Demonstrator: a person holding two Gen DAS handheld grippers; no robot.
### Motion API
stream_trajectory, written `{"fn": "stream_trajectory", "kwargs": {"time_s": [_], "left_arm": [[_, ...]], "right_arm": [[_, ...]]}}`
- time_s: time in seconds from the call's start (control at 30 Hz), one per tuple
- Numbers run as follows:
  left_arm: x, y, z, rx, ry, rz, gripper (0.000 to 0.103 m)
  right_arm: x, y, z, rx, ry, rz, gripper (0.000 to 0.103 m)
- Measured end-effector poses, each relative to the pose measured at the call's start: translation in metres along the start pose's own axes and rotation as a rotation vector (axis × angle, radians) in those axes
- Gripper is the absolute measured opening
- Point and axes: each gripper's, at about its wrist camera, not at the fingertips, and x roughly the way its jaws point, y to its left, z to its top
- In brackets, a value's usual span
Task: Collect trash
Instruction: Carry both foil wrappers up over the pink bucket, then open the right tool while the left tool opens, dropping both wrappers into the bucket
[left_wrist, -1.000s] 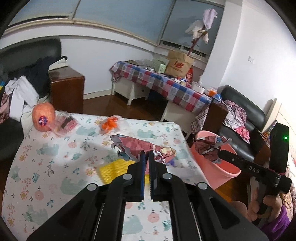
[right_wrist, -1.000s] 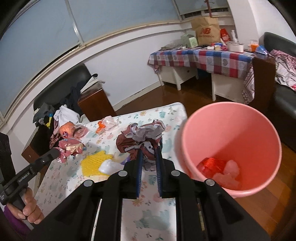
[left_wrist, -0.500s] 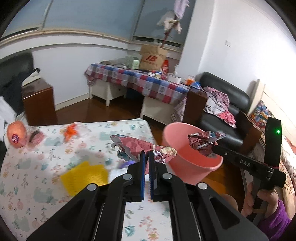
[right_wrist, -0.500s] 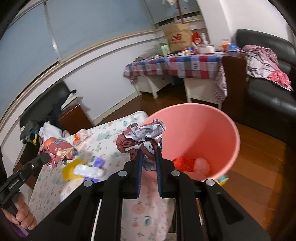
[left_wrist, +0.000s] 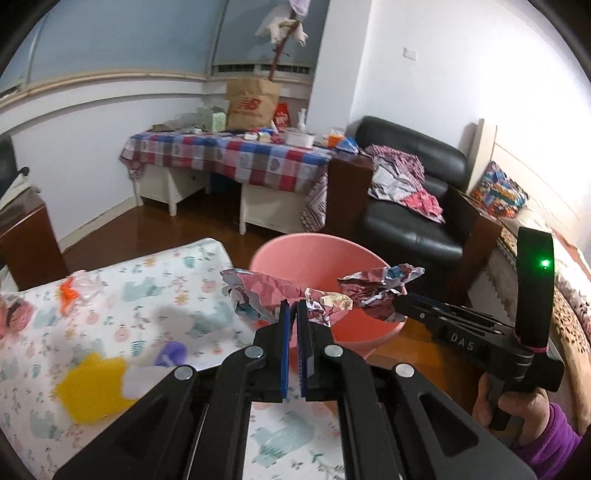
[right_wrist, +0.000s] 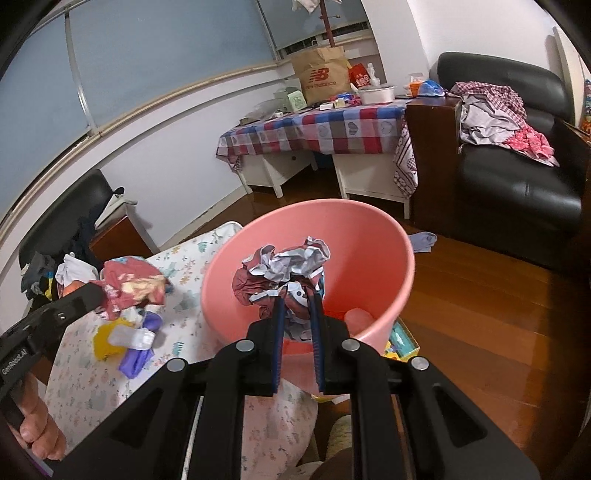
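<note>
My left gripper (left_wrist: 293, 306) is shut on a crumpled red foil wrapper (left_wrist: 273, 291), held at the table's right edge beside the pink bucket (left_wrist: 295, 258). My right gripper (right_wrist: 295, 295) is shut on a crumpled maroon-and-white paper wad (right_wrist: 284, 269), held over the mouth of the pink bucket (right_wrist: 384, 236). In the left wrist view the right gripper (left_wrist: 397, 301) carries its paper wad (left_wrist: 380, 284) above the bucket's rim. In the right wrist view the left gripper (right_wrist: 98, 291) shows at the left with its red wrapper (right_wrist: 129, 280). Red and pale trash lies in the bucket's bottom.
On the floral tablecloth (left_wrist: 155, 291) lie a yellow foam piece (left_wrist: 92, 384), a purple scrap (left_wrist: 170, 352) and an orange wrapper (left_wrist: 68, 291). A black sofa (left_wrist: 413, 206) and a checked table (left_wrist: 236, 155) stand behind the bucket. A small box (right_wrist: 400, 338) lies on the wooden floor by the bucket.
Both grippers have swung right from over the table toward the bucket, each keeping its trash. The right one's paper wad now hangs over the bucket's mouth.
</note>
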Motion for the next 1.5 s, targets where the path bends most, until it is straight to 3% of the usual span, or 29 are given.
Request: {"fn": "stream_trajectory", "kwargs": {"time_s": [0.4,0.9,1.0,1.07,1.17,1.3,1.5], "left_arm": [[0.051,-0.025,-0.002,0.052,0.081,-0.013,0.003],[0.063,-0.027,-0.008,0.047,0.122,-0.021,0.005],[0.061,-0.026,-0.008,0.043,0.119,-0.025,0.013],[0.06,-0.026,-0.008,0.044,0.111,-0.02,0.028],[0.056,-0.025,-0.007,0.036,0.1,-0.021,0.03],[0.051,-0.022,-0.006,0.019,0.091,-0.021,0.032],[0.039,-0.015,-0.009,-0.006,0.076,-0.007,0.038]], "right_arm": [[0.014,-0.007,-0.001,0.001,0.021,-0.015,0.014],[0.022,-0.01,-0.004,0.014,0.05,-0.009,0.018],[0.022,-0.01,-0.003,0.017,0.051,-0.007,0.018],[0.023,-0.012,-0.003,0.021,0.057,-0.009,0.019],[0.023,-0.013,-0.003,0.034,0.064,-0.005,0.02],[0.02,-0.013,-0.002,0.038,0.054,0.003,0.031],[0.013,-0.004,-0.002,0.019,0.041,0.021,0.032]]}}
